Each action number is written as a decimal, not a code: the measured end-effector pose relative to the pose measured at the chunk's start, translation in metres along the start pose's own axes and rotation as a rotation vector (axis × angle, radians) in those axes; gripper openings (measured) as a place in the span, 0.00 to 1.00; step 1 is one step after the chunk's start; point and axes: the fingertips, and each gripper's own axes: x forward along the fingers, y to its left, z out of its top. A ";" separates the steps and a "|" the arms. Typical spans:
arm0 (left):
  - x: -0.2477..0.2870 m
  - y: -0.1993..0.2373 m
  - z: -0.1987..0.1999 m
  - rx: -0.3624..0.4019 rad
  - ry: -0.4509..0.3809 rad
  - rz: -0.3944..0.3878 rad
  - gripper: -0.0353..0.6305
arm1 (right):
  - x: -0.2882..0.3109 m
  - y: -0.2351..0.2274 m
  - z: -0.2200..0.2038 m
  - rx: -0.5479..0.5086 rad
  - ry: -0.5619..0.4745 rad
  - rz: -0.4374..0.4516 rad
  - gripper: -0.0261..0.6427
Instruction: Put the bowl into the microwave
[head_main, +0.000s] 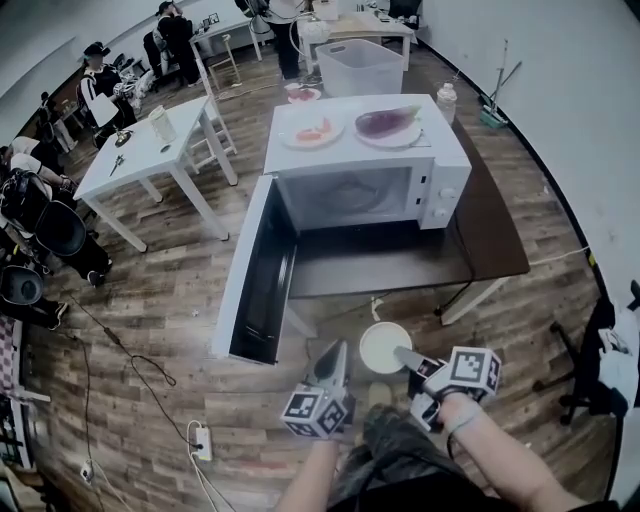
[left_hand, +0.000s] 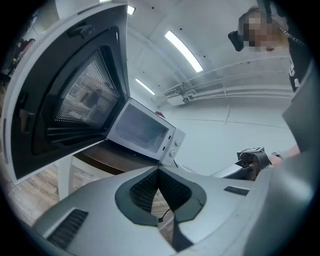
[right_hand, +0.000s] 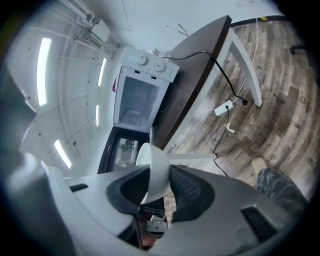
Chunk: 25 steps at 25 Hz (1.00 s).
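Wood-plank floor (head_main: 150, 330) of a large room, head view. At centre a dark brown worktop (head_main: 490, 235) on white legs carries a white microwave (head_main: 442, 165). Its door (head_main: 255, 265) is swung fully out to the left and its cavity (head_main: 345, 195) faces the person. Two plates rest on the microwave's roof, one with red-orange food (head_main: 313, 131) and one with an aubergine (head_main: 387, 122). Beyond stand a clear plastic bin (head_main: 358, 65) and a bottle (head_main: 447, 100). White tables (head_main: 140, 160) and several people fill the far left. A power strip (head_main: 200, 440) lies on the floor.

The white bowl (head_main: 384, 347) is held over the floor just in front of the worktop's near edge, apart from the microwave. A bare strip of worktop lies between it and the cavity. The right tongs (head_main: 402, 354) are clamped on its rim from the right. The left tongs (head_main: 334, 352) sit just beside the bowl, near the free end of the open door.

In the left gripper view the left tongs (left_hand: 159, 171) are closed tip to tip and empty. Past them the door's window shows a perforated mesh (left_hand: 75, 100), which the head view renders only as a dark panel.

In the right gripper view the right tongs (right_hand: 160, 186) pinch the bowl's wall (right_hand: 155, 167), seen edge-on. A cable (right_hand: 220, 65) runs off the worktop to a plug block (right_hand: 225, 107) on the floor. Ceiling light strips (right_hand: 44, 70) appear in both gripper views, but not in the head view.
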 end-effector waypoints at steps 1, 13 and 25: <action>0.005 0.003 0.001 0.001 -0.001 0.004 0.05 | 0.003 0.001 0.004 -0.004 0.003 0.002 0.22; 0.057 0.028 0.021 0.025 -0.006 0.032 0.05 | 0.045 0.011 0.050 -0.008 0.037 0.005 0.22; 0.102 0.041 0.032 0.022 -0.011 0.062 0.05 | 0.072 0.010 0.094 0.015 0.066 0.012 0.22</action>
